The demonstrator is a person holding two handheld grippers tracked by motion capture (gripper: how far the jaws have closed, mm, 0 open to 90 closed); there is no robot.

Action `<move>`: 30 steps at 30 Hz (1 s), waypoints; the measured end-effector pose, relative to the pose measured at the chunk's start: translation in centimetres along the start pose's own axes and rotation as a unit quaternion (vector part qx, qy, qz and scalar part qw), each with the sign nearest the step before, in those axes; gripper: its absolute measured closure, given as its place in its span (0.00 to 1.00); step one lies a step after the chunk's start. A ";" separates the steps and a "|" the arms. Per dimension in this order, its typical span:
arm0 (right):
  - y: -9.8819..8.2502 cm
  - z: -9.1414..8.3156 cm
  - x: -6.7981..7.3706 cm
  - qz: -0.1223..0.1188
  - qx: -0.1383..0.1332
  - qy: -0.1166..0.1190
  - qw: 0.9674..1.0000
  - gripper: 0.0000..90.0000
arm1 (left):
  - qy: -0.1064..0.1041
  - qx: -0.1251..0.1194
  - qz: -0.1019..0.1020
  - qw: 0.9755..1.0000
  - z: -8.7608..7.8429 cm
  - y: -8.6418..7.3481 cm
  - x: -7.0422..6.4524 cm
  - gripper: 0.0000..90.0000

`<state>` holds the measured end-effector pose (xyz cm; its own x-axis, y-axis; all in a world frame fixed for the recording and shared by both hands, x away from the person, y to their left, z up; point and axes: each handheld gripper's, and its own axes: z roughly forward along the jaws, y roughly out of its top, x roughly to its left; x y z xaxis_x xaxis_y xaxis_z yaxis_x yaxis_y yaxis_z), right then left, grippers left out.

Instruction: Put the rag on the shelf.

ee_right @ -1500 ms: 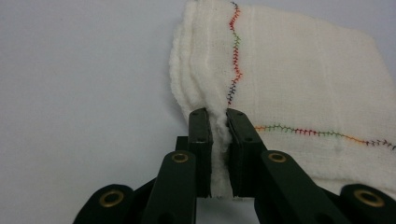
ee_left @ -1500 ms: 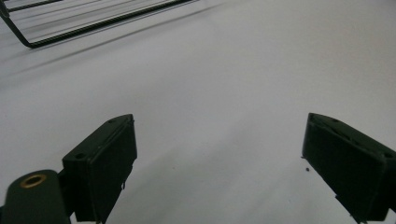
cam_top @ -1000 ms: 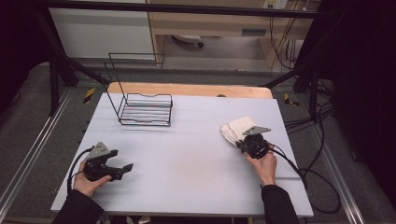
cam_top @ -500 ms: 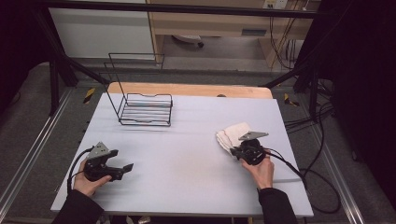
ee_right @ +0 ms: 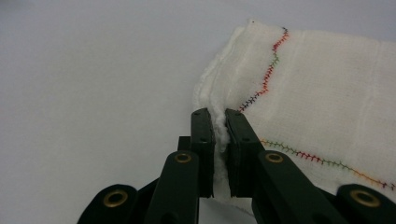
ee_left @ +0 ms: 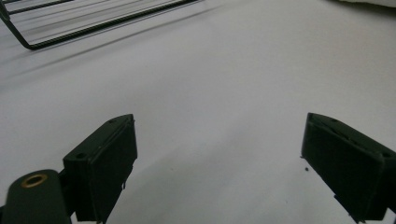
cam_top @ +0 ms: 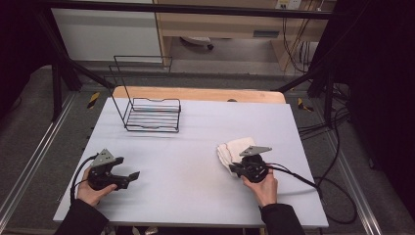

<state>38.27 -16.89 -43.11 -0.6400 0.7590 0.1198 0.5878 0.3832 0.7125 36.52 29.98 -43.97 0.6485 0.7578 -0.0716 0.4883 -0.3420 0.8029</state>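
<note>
– Where is the white cloth (cam_top: 236,149) to be found?

– It is seen on the right half of the table (cam_top: 195,196), folded, with coloured stitching along its hems. Its near edge is pinched by the right gripper (ee_right: 219,122), whose jaws are pressed together on the bunched layers.

– And the left gripper (ee_left: 219,158)?

– It is held low over the near left part of the table, well apart from the cloth. Its jaws are spread wide, and nothing is seen between them but bare tabletop.

– What else is seen on the table?

– A black wire rack (cam_top: 149,113) is stood at the far left, well apart from both grippers.
</note>
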 end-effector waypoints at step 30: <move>0.1 2.5 4.7 -0.016 0.007 0.048 0.999 0.92 | -0.001 0.001 -0.001 1.000 0.1 0.0 -0.1 0.12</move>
<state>36.57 -12.01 -44.18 -0.7021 0.6932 0.1629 0.5732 0.4145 0.7068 36.52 29.85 -44.02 0.6493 0.7570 -0.0738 0.4904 -0.3426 0.8013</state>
